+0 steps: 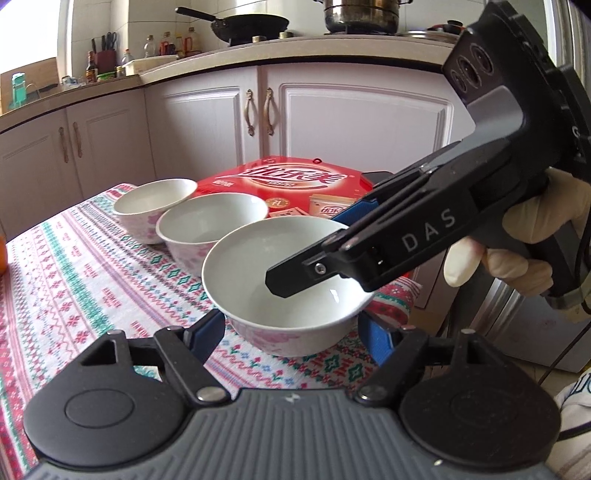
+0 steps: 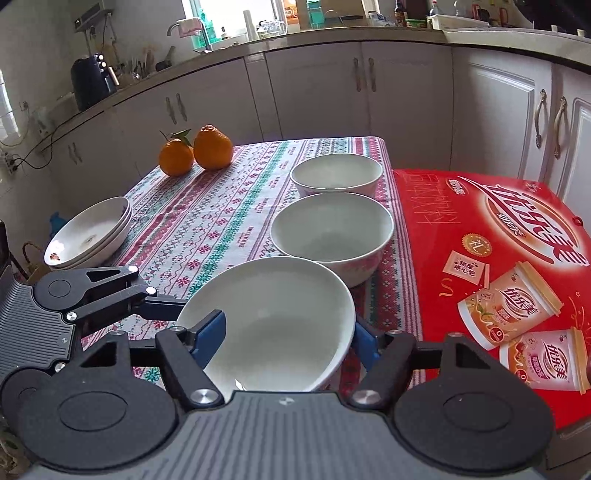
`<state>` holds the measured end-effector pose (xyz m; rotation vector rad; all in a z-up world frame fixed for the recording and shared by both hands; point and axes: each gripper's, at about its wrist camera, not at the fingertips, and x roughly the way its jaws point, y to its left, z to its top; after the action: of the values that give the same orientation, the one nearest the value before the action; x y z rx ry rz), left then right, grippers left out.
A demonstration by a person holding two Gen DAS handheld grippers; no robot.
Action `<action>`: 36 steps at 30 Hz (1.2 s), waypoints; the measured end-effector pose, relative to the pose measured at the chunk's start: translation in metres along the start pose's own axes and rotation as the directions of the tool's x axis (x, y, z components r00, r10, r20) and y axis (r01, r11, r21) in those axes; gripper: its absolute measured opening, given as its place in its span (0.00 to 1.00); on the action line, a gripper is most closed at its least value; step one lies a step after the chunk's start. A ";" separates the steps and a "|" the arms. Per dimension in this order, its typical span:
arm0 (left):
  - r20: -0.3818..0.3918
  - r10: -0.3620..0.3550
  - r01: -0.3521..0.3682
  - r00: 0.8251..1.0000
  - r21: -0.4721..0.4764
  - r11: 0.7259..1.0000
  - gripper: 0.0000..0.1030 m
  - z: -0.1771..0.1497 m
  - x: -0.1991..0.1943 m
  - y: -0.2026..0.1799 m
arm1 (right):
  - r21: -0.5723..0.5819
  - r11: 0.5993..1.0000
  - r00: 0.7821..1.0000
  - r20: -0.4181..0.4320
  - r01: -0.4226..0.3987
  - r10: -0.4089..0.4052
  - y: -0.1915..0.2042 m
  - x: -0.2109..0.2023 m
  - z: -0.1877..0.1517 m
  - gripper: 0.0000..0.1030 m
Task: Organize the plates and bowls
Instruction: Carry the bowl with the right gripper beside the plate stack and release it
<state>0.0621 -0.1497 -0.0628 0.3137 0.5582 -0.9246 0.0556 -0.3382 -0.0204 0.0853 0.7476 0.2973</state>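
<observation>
Three white bowls with pink flower prints stand in a row on the patterned tablecloth. The nearest bowl [image 1: 288, 280] [image 2: 273, 321] sits between the fingers of both grippers. My left gripper [image 1: 291, 336] is open, its blue pads beside the bowl's base. My right gripper [image 2: 288, 339] [image 1: 306, 254] straddles the bowl's rim, one finger inside and one outside; whether it pinches the rim I cannot tell. The middle bowl [image 1: 212, 225] [image 2: 332, 230] and the far bowl [image 1: 155, 201] [image 2: 336, 173] stand behind. A stack of white plates [image 2: 90, 232] sits at the table's left edge.
A red gift box [image 2: 491, 280] [image 1: 280, 181] lies right of the bowls. Two oranges [image 2: 195, 151] stand at the table's far left corner. White kitchen cabinets [image 1: 207, 118] and a counter with a wok [image 1: 247, 26] lie beyond the table.
</observation>
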 end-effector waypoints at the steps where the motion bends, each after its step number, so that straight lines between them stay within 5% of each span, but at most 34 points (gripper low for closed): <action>1: -0.002 0.009 -0.009 1.000 -0.002 1.000 0.76 -0.001 -0.003 0.002 | -0.006 1.000 1.000 0.000 -0.009 0.009 0.004 0.002 0.001 0.75; 24: -0.034 0.193 -0.195 0.981 -0.098 0.976 0.76 -0.033 -0.057 0.063 | -0.152 0.973 0.985 -0.042 -0.173 0.168 0.089 0.065 0.039 0.75; 36: -0.049 0.220 -0.225 0.974 -0.134 0.965 0.76 -0.039 -0.058 0.085 | -0.171 0.967 0.981 -0.068 -0.188 0.179 0.102 0.095 0.051 0.75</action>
<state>0.0917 -0.0438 -0.0597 0.2605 0.6019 -0.6609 0.1323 -0.2117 -0.0265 -0.0215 0.7636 0.5432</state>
